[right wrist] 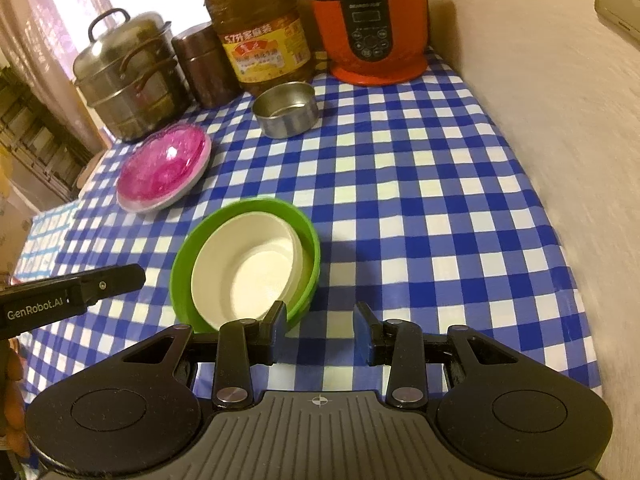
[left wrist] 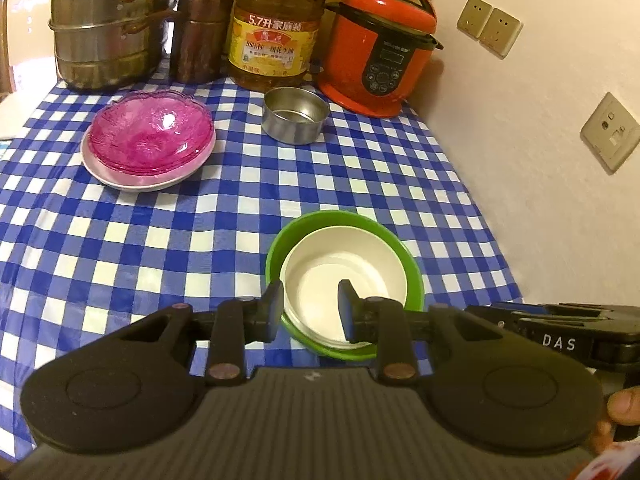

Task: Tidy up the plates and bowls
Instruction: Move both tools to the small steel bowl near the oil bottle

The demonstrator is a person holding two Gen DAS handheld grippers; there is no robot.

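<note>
White bowl (left wrist: 340, 280) nested in green bowl (left wrist: 412, 280) to save space; left gripper (left wrist: 310, 312) and right gripper (right wrist: 320, 334) both parted, holding nothing.

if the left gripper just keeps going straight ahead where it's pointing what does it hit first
Most likely the white bowl nested in the green bowl: the left gripper, jaws open, already straddles its near rim. Depth is unclear.
</note>
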